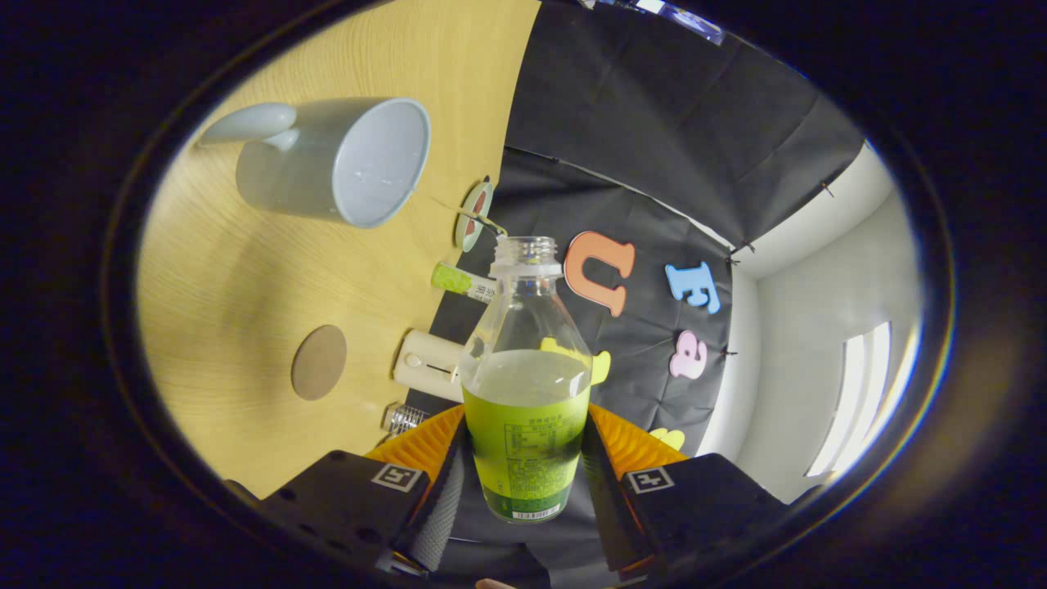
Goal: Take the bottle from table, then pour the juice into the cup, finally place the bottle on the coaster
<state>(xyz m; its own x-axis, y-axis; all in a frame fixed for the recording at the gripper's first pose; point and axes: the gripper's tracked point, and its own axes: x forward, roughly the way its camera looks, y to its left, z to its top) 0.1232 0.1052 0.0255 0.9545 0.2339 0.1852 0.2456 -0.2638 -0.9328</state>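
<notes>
Gripper clenched on the uncapped bottle, lifted off the table and rolled sideways. Juice at mid-level inside, none leaving the mouth. Cup well beyond the fingers near the table's far edge, apparently empty. Coaster bare. Pouring and placing left.

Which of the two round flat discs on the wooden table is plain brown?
The brown coaster, beyond the jaws gripping the juice bottle; the other disc is patterned.

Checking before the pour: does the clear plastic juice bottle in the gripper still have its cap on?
No: the clear plastic juice bottle, clamped between the gripper fingers, has a bare threaded open neck with no cap on it.
</notes>
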